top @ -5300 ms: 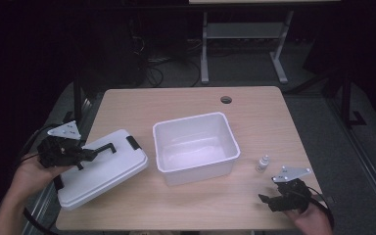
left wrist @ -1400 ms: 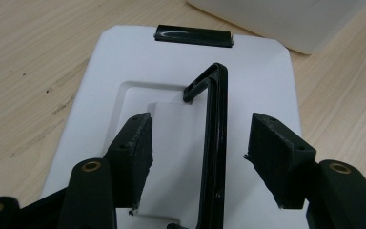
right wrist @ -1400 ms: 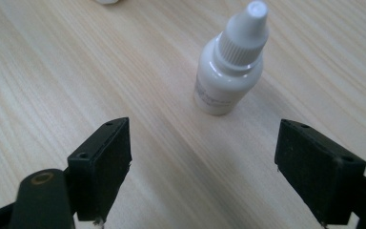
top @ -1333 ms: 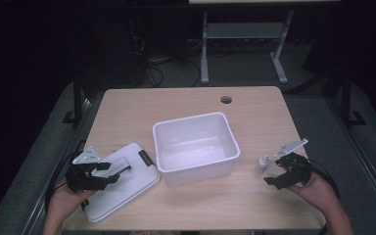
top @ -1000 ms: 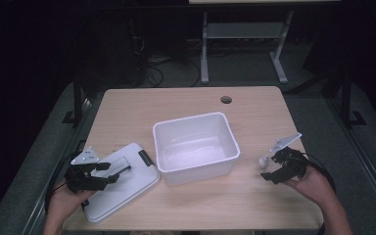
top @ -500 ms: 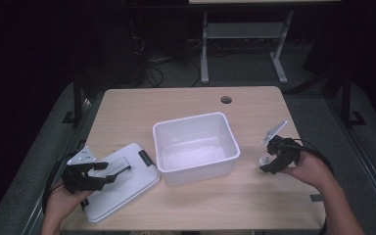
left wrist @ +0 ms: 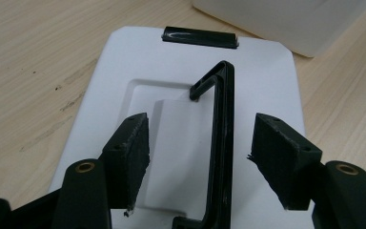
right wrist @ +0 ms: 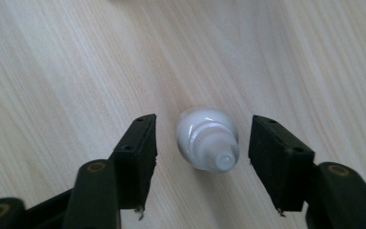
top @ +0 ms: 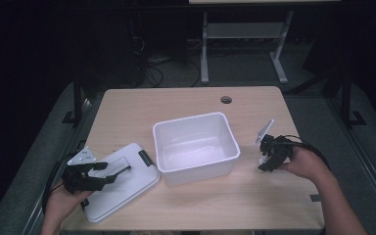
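The right gripper [right wrist: 202, 162] pointed down at a small white bottle [right wrist: 208, 140] standing on the table [top: 186, 103]; its jaws had just been closing, gaps remaining both sides. The left gripper [left wrist: 198, 160] was open astride the lid's [left wrist: 267, 86] black handle [left wrist: 221, 143].

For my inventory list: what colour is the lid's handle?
Black handle, clearest in the left gripper view.

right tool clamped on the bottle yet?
No: in the right gripper view the small white bottle stands between the right tool pads with gaps on both sides.
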The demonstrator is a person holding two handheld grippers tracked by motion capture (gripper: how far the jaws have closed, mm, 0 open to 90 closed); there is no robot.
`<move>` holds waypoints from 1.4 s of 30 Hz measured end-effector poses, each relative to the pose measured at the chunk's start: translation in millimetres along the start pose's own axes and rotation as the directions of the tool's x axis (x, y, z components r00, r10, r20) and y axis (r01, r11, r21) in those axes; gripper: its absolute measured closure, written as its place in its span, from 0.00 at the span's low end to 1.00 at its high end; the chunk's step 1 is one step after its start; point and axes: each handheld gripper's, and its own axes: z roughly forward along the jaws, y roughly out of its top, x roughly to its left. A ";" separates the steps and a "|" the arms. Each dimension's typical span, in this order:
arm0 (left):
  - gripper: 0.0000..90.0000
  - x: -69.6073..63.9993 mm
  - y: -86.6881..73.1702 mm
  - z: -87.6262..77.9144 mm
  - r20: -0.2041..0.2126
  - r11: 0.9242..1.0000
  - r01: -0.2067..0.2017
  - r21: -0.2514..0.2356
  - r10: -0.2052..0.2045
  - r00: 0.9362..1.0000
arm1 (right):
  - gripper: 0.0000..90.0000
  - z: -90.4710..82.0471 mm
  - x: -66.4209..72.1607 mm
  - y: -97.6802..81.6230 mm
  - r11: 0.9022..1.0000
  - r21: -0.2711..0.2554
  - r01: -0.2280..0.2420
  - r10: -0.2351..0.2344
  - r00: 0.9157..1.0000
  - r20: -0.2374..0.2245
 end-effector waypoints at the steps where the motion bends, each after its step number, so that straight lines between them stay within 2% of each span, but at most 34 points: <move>1: 0.41 0.0 -0.2 0.0 -0.001 1.000 0.000 0.001 0.000 1.000 | 0.50 1.2 -0.3 2.2 1.000 0.016 0.004 -0.004 1.000 0.000; 4: 0.41 -0.5 -0.5 0.4 -0.004 1.000 -0.004 0.002 0.004 1.000 | 0.53 1.8 -0.9 4.1 1.000 0.016 0.011 -0.011 1.000 -0.003; 5: 0.41 -0.4 -0.6 0.9 -0.005 1.000 -0.004 0.003 0.004 1.000 | 0.55 3.7 -1.1 6.2 0.999 0.036 0.018 -0.018 1.000 0.003; 13: 0.41 0.2 -1.9 1.1 -0.003 1.000 0.002 0.003 -0.002 1.000 | 0.63 9.6 -2.1 10.9 0.995 0.089 0.046 -0.045 0.999 -0.007; 24: 0.41 -1.1 -0.2 0.4 -0.008 1.000 0.000 -0.001 0.000 1.000 | 0.66 9.4 -3.4 10.6 0.994 0.098 0.041 -0.039 0.999 -0.023; 26: 0.41 -1.0 -0.3 -0.2 -0.009 1.000 0.000 -0.003 0.000 1.000 | 0.66 8.0 -2.8 10.2 0.993 0.113 0.037 -0.035 0.999 -0.020; 31: 0.41 -0.3 -1.2 -0.8 -0.006 1.000 0.005 -0.007 -0.005 1.000 | 0.66 -5.6 -0.5 12.0 0.993 0.111 0.046 -0.044 0.999 -0.019; 40: 0.40 -1.5 -0.3 0.9 -0.005 1.000 0.000 -0.001 0.000 1.000 | 0.66 -43.4 9.7 21.6 0.994 0.084 0.074 -0.073 0.997 -0.009; 42: 0.40 -1.4 -0.3 1.3 -0.006 1.000 -0.002 0.001 0.002 1.000 | 0.66 -46.1 10.5 22.3 0.994 0.082 0.076 -0.075 0.997 -0.008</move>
